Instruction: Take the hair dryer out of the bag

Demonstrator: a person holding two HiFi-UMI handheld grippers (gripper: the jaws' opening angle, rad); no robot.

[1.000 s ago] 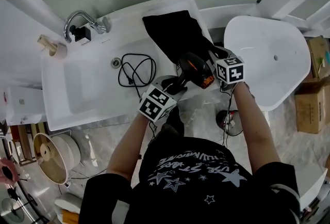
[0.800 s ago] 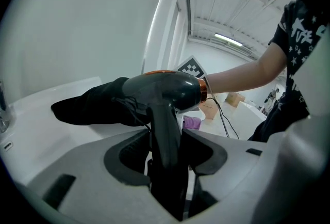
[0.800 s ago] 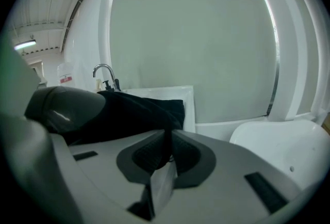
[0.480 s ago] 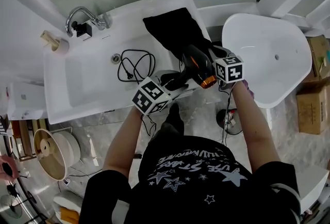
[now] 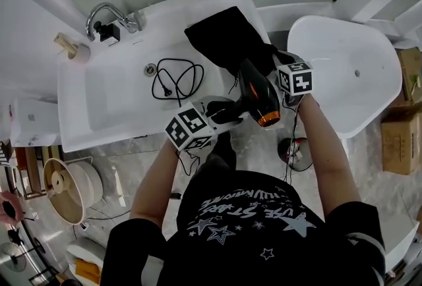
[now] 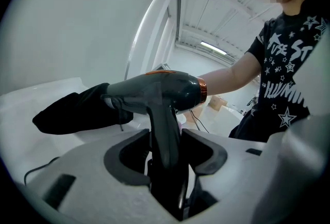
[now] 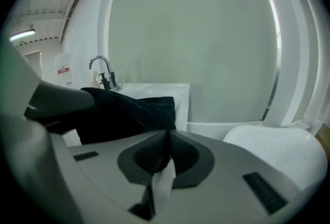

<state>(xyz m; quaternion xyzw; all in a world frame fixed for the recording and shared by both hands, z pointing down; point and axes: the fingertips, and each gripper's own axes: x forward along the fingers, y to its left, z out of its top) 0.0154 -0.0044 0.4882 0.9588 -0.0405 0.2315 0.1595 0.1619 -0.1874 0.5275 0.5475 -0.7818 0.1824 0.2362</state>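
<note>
White bathroom: sink counter (image 5: pixel 92 113) w/ faucet (image 5: pixel 105 13) at the back, a loose black cord (image 5: pixel 175 84) coiled in the basin, white tub (image 5: pixel 349 74) off to the right. A black bag (image 5: pixel 224 37) lies flat on the counter's right end. The hair dryer (image 5: pixel 258 99) is up off the counter at the bag's mouth, on my side of it.

My left gripper (image 6: pixel 165 148) has it. The jaws are partway open and clamped on the handle, which runs straight down between them w/ the barrel across the top.

On the right gripper (image 7: pixel 167 138) the jaws have just been closing and are now nearly together. A thin black edge sits between the pads. I read that as the bag's rim pinched, tho it's only a sliver.

Now the bit that matters: the barrel's long axis runs from the bag's mouth toward me, orange-ringed end nearest me, nozzle end at the fabric. Can't tell if the tip is inside or just clear. So the bag lies beyond the dryer, w/ the right gripper beside the mouth as anchor and the left carrying the load.

Next, I reckon, the left pulls along that axis, toward me & up. Risk is cloth snagging on the nozzle.
</note>
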